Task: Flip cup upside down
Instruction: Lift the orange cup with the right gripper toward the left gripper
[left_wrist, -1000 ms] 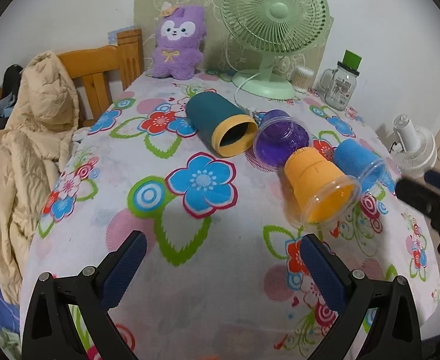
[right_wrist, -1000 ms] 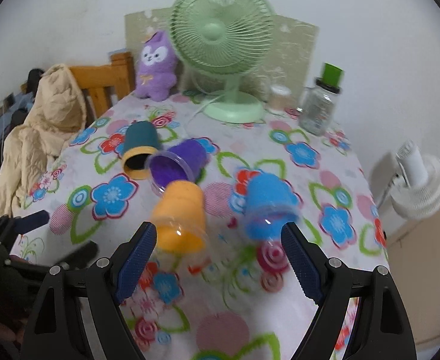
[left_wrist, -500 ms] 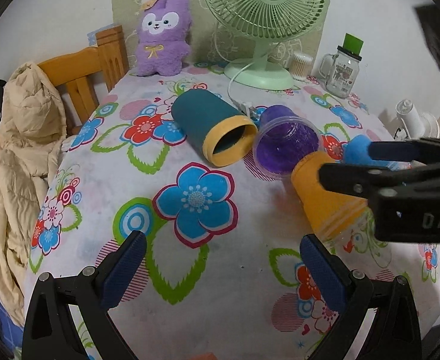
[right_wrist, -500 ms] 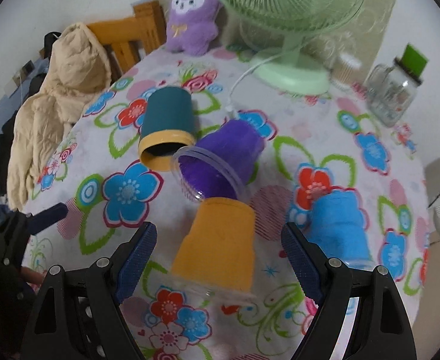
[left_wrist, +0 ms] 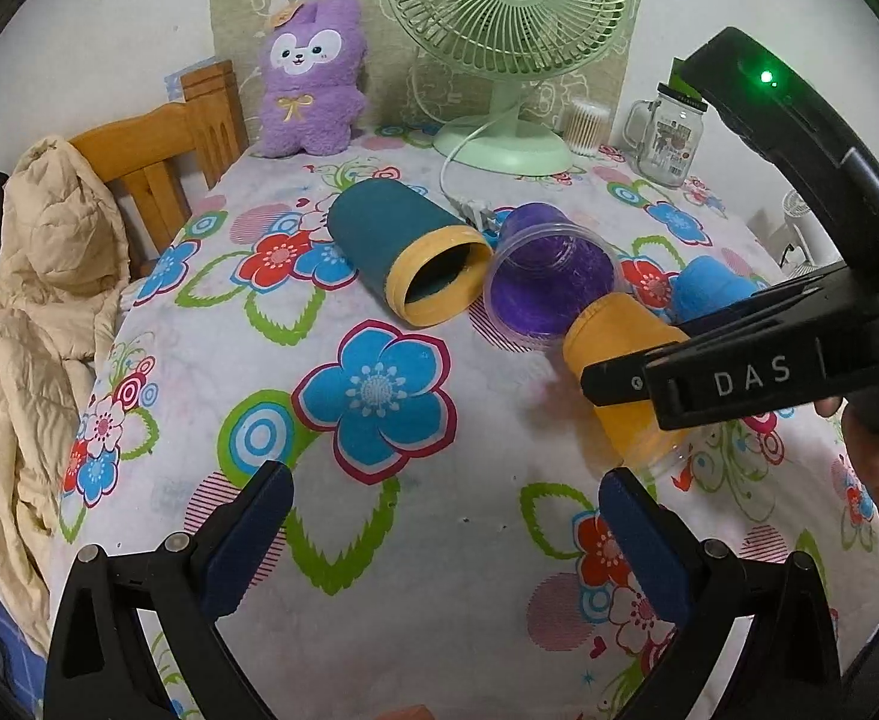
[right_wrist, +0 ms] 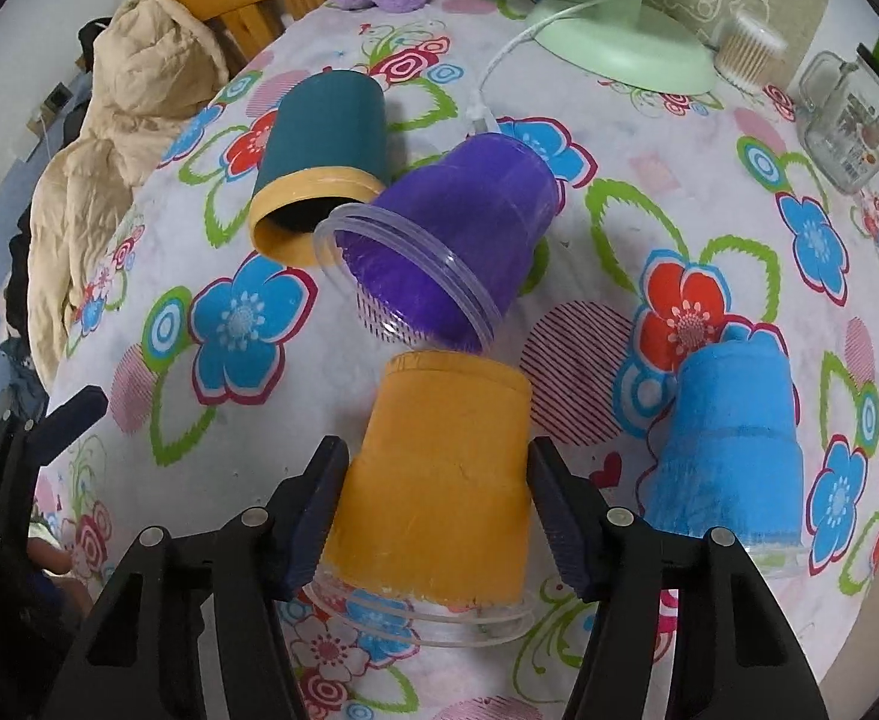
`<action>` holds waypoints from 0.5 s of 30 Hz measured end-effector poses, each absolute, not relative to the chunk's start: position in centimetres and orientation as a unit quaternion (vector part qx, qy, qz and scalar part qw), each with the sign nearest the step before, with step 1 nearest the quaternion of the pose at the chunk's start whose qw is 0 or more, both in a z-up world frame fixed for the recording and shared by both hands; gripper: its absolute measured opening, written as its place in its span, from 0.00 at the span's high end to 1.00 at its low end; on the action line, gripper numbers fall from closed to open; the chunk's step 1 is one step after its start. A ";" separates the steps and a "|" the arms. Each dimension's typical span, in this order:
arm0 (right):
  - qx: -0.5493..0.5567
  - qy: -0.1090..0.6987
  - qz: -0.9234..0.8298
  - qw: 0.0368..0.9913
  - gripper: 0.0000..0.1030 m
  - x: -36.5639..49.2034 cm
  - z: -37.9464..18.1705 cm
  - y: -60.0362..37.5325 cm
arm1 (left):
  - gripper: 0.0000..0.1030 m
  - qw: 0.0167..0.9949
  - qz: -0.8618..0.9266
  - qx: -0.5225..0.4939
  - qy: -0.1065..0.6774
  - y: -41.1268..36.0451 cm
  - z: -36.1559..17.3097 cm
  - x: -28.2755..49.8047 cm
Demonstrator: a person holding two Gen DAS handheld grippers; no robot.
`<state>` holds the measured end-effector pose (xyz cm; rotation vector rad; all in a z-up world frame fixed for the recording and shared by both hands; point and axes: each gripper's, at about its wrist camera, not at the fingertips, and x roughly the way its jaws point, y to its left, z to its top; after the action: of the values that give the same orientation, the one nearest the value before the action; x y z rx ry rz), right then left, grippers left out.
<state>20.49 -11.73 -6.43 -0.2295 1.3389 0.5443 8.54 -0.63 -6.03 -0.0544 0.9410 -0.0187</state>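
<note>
Right gripper jaws straddle the orange-sleeved clear plastic cup, which lies on its side near the desk's front edge, rim toward the camera. The pads sit at its flanks, apparently not clamped yet. To do this well, I'd close mid-body rather than on the thin clear rim, lift clear of the floral-cloth desk, then roll the wrist until the rim faces down. Watch the purple clear-rimmed cup just beyond its base and the blue-sleeved cup beside it. Left gripper jaws hang wide, holding nothing. The left view shows the fan and plush at the far edge; only the right view shows pad-to-cup gaps.
</note>
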 end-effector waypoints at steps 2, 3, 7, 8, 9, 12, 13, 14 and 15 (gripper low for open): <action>-0.091 0.607 0.252 0.748 0.38 20.0 -5.9 -12.1 | 0.00 0.891 -0.010 -0.030 0.452 -0.6 -5.9 8.2; -0.086 0.604 0.254 0.750 0.38 19.9 -5.6 -12.3 | 0.00 0.891 -0.010 -0.031 0.453 -0.6 -5.8 8.0; -0.020 0.594 0.278 0.755 0.38 18.2 -4.0 -13.9 | 0.00 0.891 -0.006 -0.038 0.453 0.1 -5.5 6.6; -0.007 0.593 0.280 0.755 0.38 17.9 -3.9 -14.2 | 0.00 0.891 -0.005 -0.040 0.453 0.3 -5.5 6.3; 0.006 0.591 0.284 0.755 0.38 17.4 -3.7 -14.4 | 0.00 0.891 -0.005 -0.042 0.452 0.4 -5.4 5.9; 0.028 0.586 0.288 0.757 0.38 15.8 -3.4 -14.7 | 0.00 0.893 0.000 -0.047 0.447 0.9 -5.0 4.7; 0.028 0.584 0.286 0.759 0.38 15.4 -3.3 -14.8 | 0.00 0.894 0.000 -0.048 0.446 1.0 -5.0 4.4; 0.030 0.580 0.283 0.763 0.38 14.9 -3.1 -14.9 | 0.00 0.894 0.001 -0.048 0.445 1.1 -4.9 4.0; 0.032 0.577 0.284 0.765 0.38 14.4 -2.9 -14.9 | 0.00 0.895 0.002 -0.048 0.444 1.2 -4.8 3.7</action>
<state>14.44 -14.94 -2.92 0.0693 1.2539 0.6164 3.73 1.20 -4.79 -0.0987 0.9203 0.0046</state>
